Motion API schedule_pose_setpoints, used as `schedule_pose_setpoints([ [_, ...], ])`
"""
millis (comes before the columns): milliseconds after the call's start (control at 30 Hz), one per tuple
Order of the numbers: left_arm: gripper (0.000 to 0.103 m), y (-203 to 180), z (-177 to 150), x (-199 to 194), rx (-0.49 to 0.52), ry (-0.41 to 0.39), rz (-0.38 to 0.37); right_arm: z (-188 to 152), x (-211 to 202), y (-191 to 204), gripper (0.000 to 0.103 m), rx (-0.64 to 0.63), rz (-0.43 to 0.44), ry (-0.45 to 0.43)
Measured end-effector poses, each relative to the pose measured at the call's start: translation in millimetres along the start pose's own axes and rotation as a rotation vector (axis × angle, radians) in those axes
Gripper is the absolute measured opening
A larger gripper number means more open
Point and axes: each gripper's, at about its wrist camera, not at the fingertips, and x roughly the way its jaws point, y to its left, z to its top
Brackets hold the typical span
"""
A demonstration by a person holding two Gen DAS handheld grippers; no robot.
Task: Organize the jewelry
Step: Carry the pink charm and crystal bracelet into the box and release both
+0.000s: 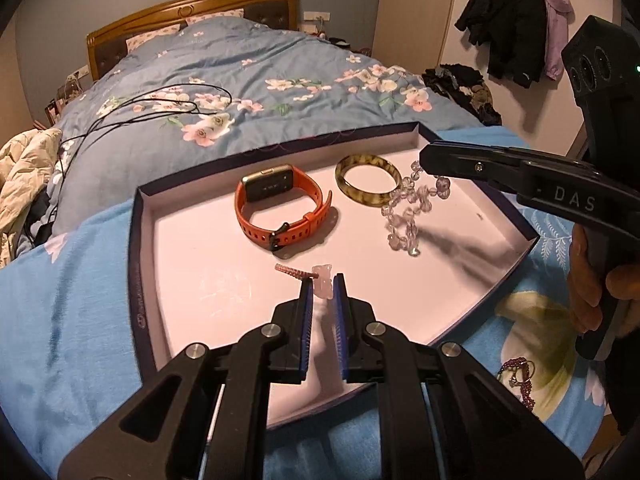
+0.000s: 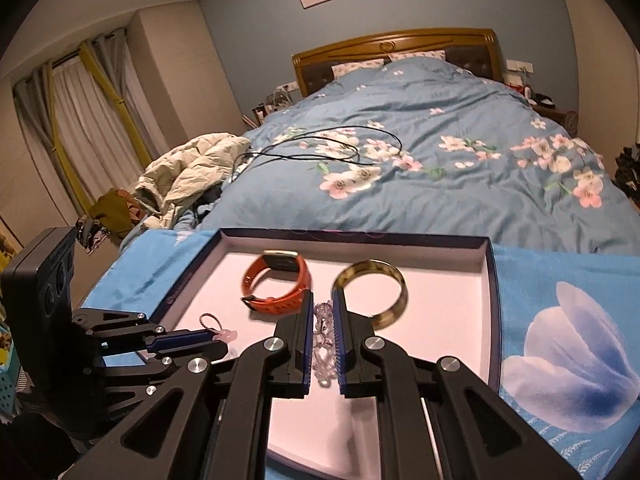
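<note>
Jewelry is lying in a shallow box lid (image 1: 138, 264) with a dark rim and a pale pink floor, and the lid is sitting on a blue flowered cover (image 1: 72, 304) at the foot of a bed (image 1: 256, 64). The left gripper (image 1: 322, 286) is pointing down at the near part of the lid, and its jaws are squeezing together on a small pink charm (image 1: 322, 278). A twisted pink cord (image 1: 294, 271) is sticking out to the left of the charm. The right gripper (image 2: 322, 320) is also pointing down over the lid, and its jaws are pinching a clear bead bracelet (image 1: 412, 210). The beads are hanging from the jaws and trailing down onto the lid floor. An orange smartwatch (image 1: 276, 208) is lying toward the back of the lid. A brown and yellow bangle (image 1: 368, 178) is lying just beside it, and the clear beads are touching the bangle's right edge. A dark red bead bracelet (image 1: 518, 378) is lying outside the lid on the cover, near the right side. A hand (image 1: 596, 296) is holding the handle of the right gripper. A thin black cable (image 1: 168, 100) is looping across the bed quilt, well apart from the lid.
</note>
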Motion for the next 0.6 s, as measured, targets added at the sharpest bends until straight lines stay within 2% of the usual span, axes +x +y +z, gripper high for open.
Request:
schedule_pose_setpoints([
  [467,0.012,2.1,10.8,28.0,-0.005,0.057,-0.012,-8.2,14.6,-11.5,0.009,0.02,-0.057,0.057],
  [600,0.014,0.1,9.8,26.2,0.0,0.045,-0.007,-10.0,12.3,-14.4,0.015,0.028,-0.079,0.061],
])
